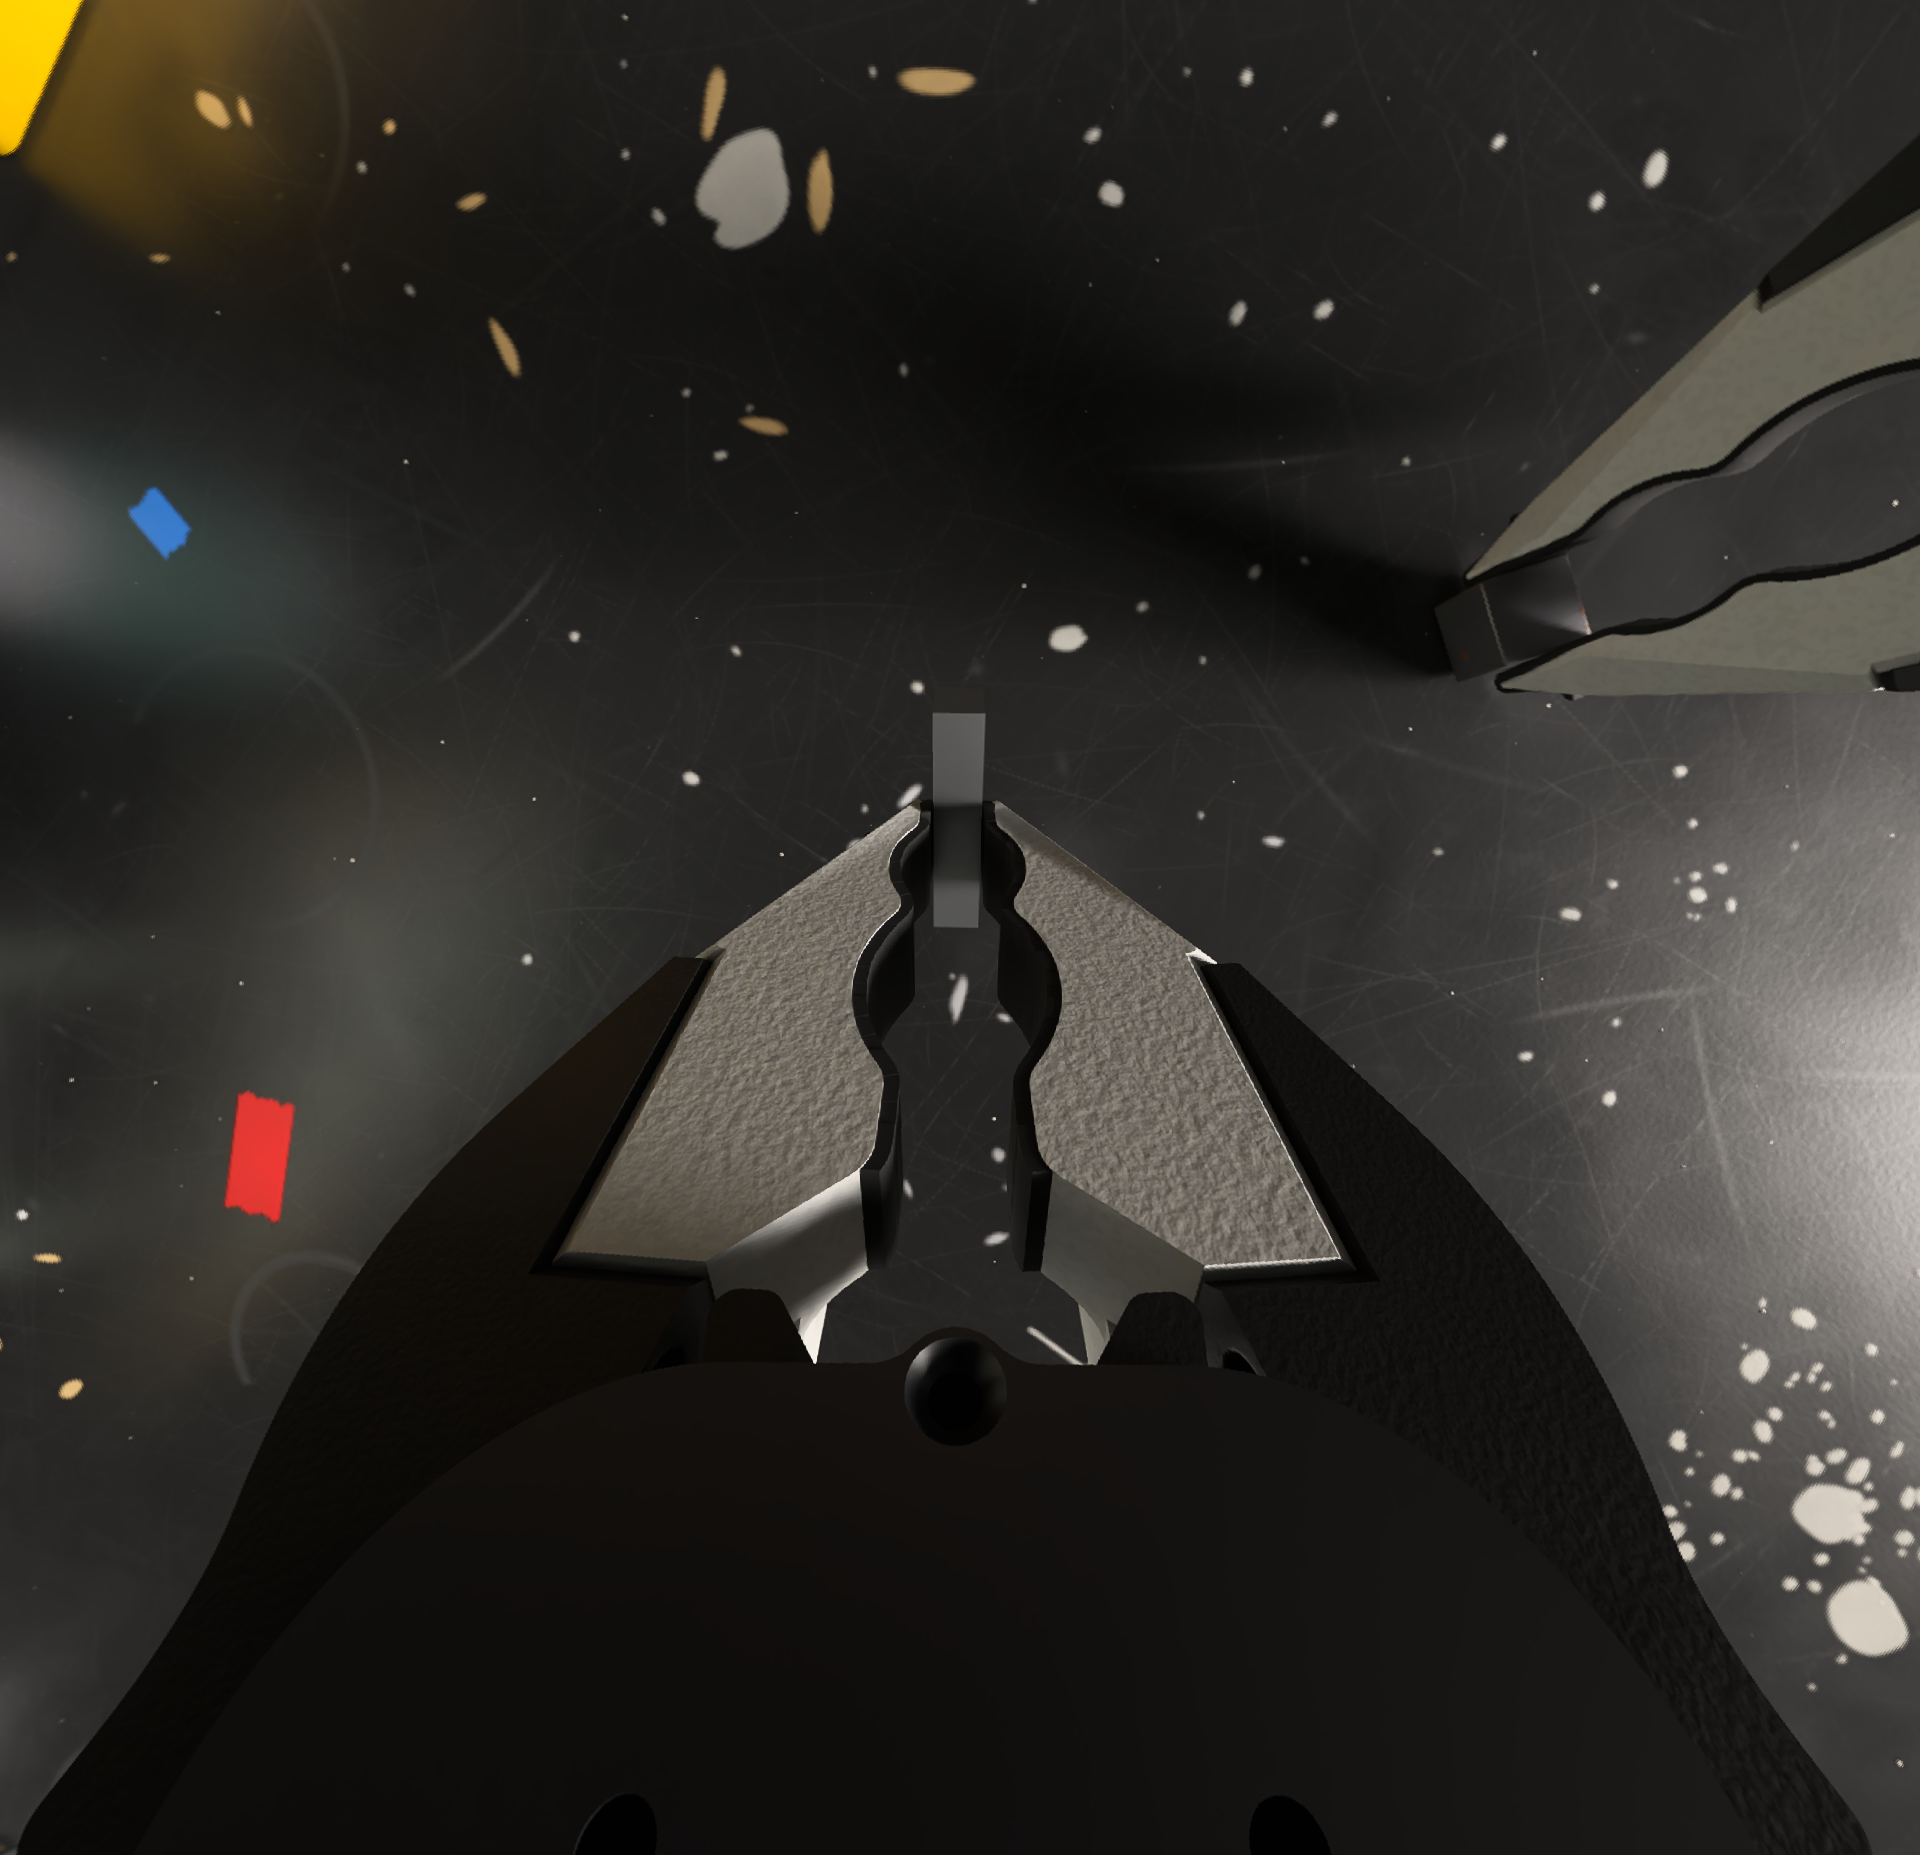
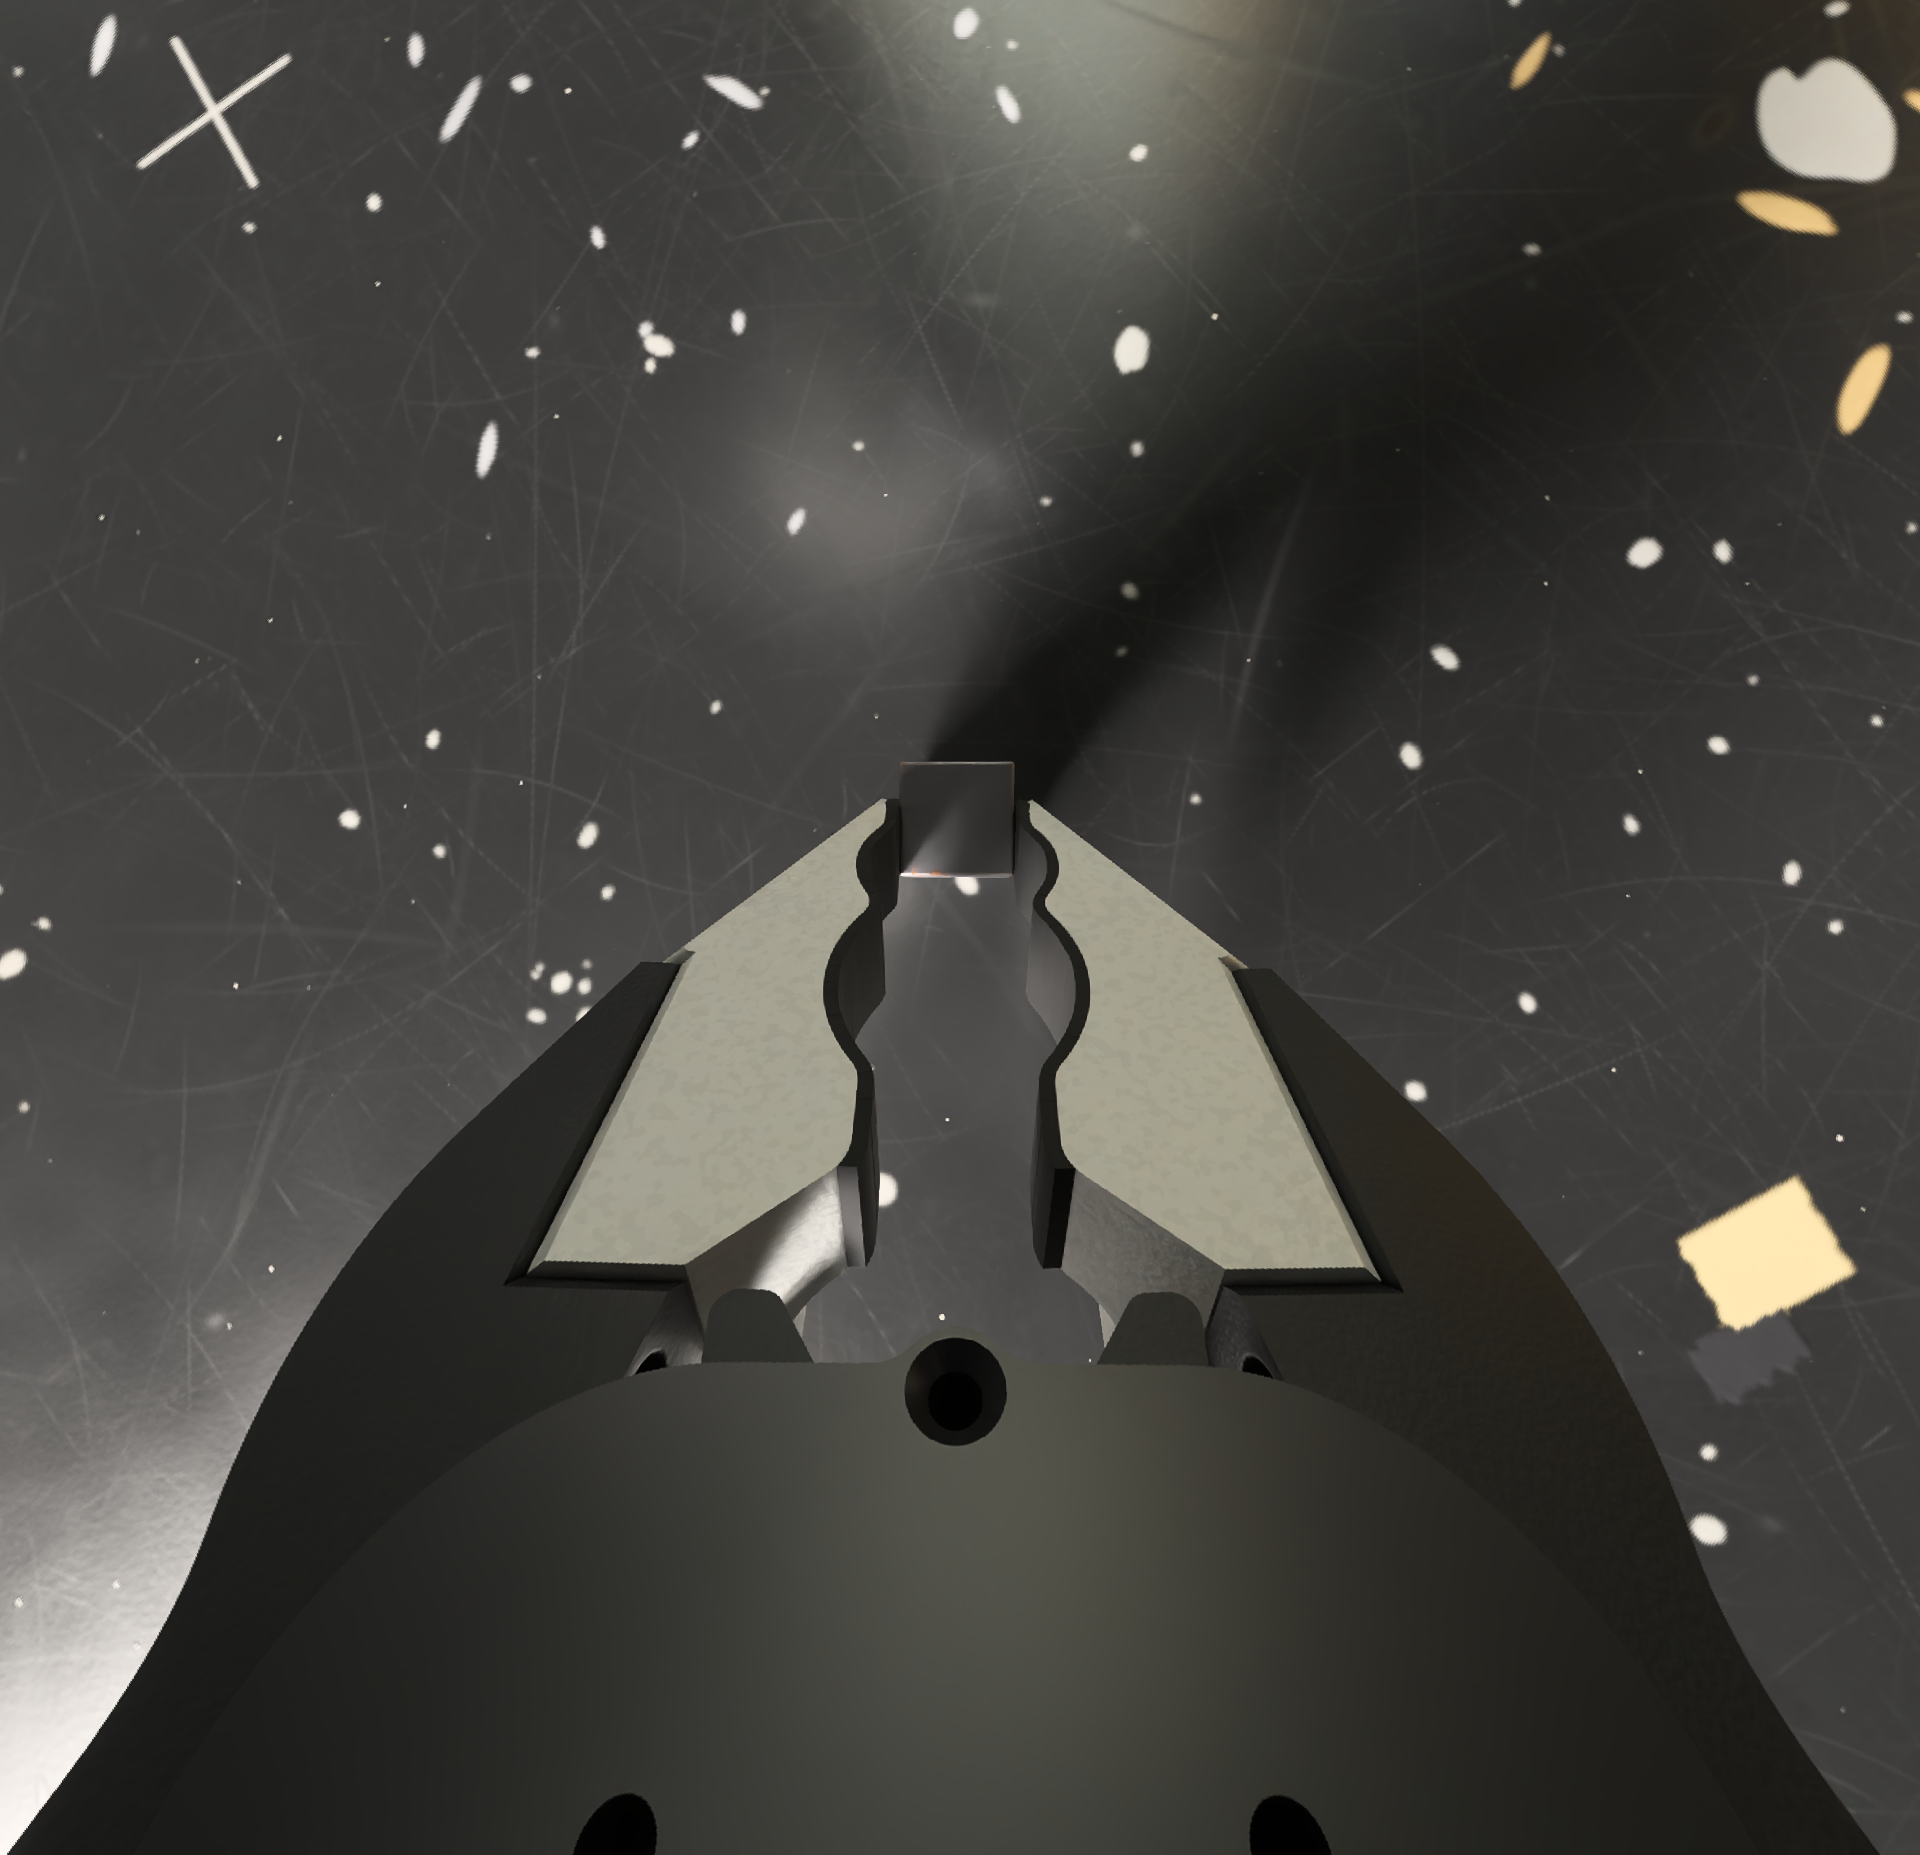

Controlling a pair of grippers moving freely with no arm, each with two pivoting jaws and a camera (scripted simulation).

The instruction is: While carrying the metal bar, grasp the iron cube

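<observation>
In the left wrist view my left gripper (image 1: 957, 818) is shut on a thin grey metal bar (image 1: 957, 766), which stands out past the fingertips above the dark speckled surface. In the right wrist view my right gripper (image 2: 956, 818) is shut on a small dark iron cube (image 2: 956, 813) held between the fingertips. The right gripper also shows at the right edge of the left wrist view (image 1: 1496, 642), with the cube (image 1: 1481, 633) at its tip, close to the surface.
The surface is dark, scratched and paint-speckled. A yellow object (image 1: 42, 29) sits at the far left corner. Blue tape (image 1: 159, 522) and red tape (image 1: 260, 1156) lie to the left. A tan tape patch (image 2: 1761, 1252) and a white cross mark (image 2: 213, 114) show in the right wrist view.
</observation>
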